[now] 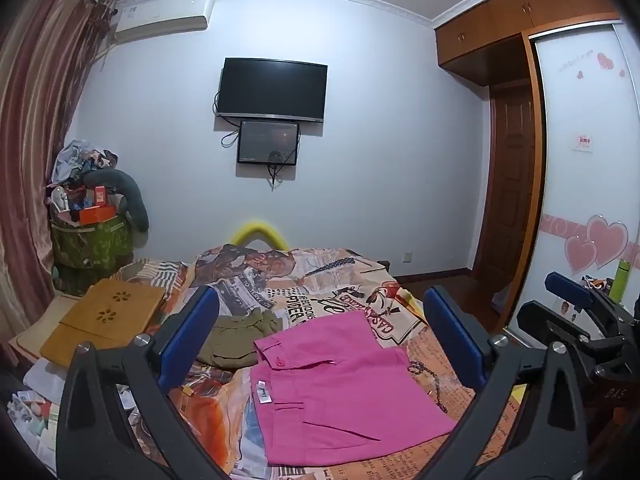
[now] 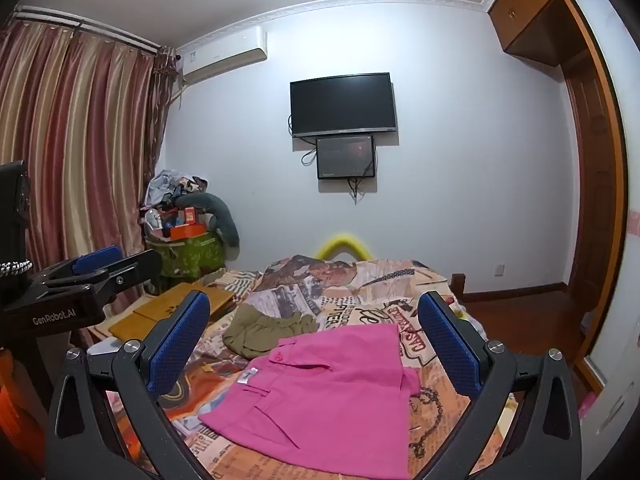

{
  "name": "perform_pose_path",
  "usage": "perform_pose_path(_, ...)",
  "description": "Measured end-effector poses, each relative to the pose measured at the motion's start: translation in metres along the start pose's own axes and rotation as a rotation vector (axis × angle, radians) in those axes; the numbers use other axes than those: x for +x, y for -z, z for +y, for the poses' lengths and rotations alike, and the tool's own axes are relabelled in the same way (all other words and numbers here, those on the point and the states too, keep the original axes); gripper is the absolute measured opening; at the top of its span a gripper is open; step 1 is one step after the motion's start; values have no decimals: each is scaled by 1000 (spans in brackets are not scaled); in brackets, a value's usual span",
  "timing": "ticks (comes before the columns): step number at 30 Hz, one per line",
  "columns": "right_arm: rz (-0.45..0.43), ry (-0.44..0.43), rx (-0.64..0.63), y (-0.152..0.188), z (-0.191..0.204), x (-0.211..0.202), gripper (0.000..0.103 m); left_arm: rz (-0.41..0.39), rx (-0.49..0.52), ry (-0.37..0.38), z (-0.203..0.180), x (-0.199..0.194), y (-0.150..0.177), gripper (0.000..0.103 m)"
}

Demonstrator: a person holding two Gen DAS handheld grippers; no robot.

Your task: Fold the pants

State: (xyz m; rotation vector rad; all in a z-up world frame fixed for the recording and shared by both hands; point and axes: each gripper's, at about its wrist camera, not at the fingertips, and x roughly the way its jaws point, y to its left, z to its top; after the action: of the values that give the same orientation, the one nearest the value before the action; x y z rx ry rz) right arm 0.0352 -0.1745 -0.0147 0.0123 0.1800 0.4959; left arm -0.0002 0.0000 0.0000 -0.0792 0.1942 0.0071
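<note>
**Two pairs of pants on a bed**

Two garments lie on the printed bedspread [image 1: 320, 292]: pink pants [image 1: 340, 392], folded flat near the front edge, and olive pants [image 1: 236, 340], bunched just behind them. Left gripper [image 1: 320, 344] and right gripper [image 2: 316, 344] hover above, fingers spread wide, holding nothing. Wooden tray [image 1: 104, 320] sits at left.

Pale wall [image 1: 380, 140] ahead, dark TV [image 1: 273, 90] mounted at twelve o'clock, smaller screen [image 1: 268, 142] just below, cables dangling. Air conditioner [image 1: 162, 18] high at eleven. Striped curtains [image 2: 76, 132] down nine o'clock side. Wooden wardrobe [image 1: 516, 12] and door [image 1: 510, 184] at two, sliding panel with pink hearts [image 1: 596, 240]. Bed [image 2: 360, 280] under newspaper-print cover; cluttered green bin [image 1: 92, 244] at ten. Dim, even indoor light.
</note>
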Motion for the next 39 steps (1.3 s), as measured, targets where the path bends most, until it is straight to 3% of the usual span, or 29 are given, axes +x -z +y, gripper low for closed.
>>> perform_pose_path(39, 13, 19, 43, 2, -7, 0, 103, 10, 32, 0, -6, 3, 2, 103)
